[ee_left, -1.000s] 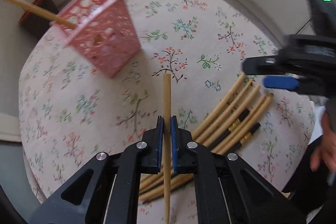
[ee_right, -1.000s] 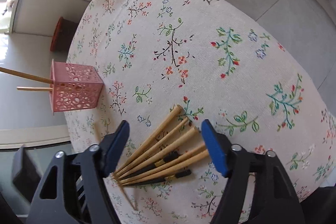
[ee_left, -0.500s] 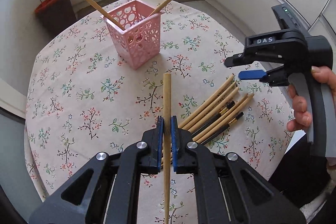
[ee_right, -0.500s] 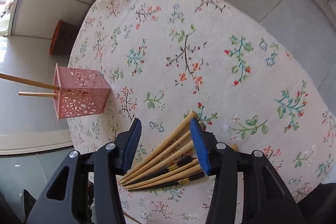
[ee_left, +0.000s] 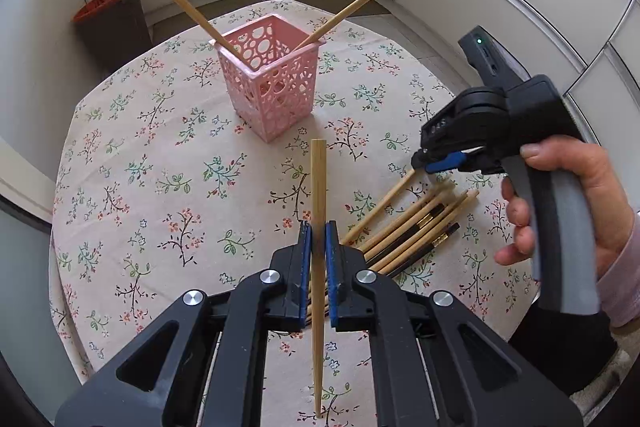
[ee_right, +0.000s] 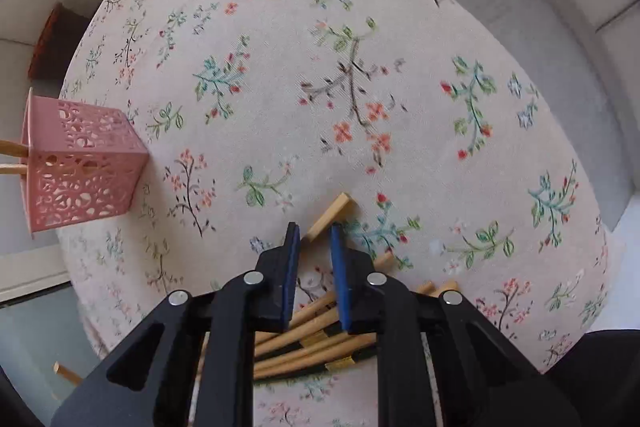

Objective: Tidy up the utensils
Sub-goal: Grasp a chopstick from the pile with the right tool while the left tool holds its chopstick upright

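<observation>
Two chopsticks (ee_left: 188, 5) are already stood in the pink holder (ee_left: 272, 83) on the worktop (ee_left: 160, 155). A third chopstick (ee_left: 318, 211) is clamped in the left hand-held gripper (ee_left: 316, 239), above the worktop and short of the holder. The right hand-held gripper (ee_right: 314, 239) is narrowed around the end of one stick in the pile (ee_right: 320, 331), not visibly closed on it. Several wooden and dark sticks are left in the pile, so most of the task is judged undone.
</observation>
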Demonstrator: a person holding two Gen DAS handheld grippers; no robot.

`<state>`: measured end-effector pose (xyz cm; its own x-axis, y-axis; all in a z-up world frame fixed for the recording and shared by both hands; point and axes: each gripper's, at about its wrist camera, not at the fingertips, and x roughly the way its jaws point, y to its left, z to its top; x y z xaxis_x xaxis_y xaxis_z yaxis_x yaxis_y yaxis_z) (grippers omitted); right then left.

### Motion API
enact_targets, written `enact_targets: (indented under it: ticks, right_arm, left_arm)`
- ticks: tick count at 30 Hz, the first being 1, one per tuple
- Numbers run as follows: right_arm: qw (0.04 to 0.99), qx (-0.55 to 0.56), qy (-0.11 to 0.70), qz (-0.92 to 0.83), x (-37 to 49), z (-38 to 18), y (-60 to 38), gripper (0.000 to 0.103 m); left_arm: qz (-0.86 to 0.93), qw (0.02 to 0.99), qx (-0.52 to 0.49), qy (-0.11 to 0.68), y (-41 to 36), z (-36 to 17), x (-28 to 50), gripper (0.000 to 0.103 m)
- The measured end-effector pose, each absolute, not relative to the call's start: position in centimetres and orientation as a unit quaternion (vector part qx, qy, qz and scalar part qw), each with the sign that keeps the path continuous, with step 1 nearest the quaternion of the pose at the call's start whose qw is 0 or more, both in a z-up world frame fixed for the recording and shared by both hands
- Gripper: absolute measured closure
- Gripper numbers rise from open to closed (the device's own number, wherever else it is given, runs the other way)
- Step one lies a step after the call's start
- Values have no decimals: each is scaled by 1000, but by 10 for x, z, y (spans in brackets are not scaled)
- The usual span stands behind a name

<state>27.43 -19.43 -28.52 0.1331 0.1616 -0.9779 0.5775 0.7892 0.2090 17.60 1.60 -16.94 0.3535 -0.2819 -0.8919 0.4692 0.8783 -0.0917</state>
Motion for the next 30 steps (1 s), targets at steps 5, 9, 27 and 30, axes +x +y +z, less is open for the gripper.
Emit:
enact_targets:
  ticks: [5,9,27,30]
  right_arm:
    - [731,296,602,-121,265,-280,-182,100]
    - [784,272,555,-58,238,-253,-173,103]
    - [710,270,635,-137,277,-274,-164,64]
    - [722,225,631,-173,291,-280,-144,64]
  left_arm:
    - [-225,820,54,524,36,-168,179,97]
    - [-223,832,43,506,44,-152,159,97]
    - [-208,880,-11,426,64,-111,105,96]
    - [-210,879,-22,428,73,-113,109,96]
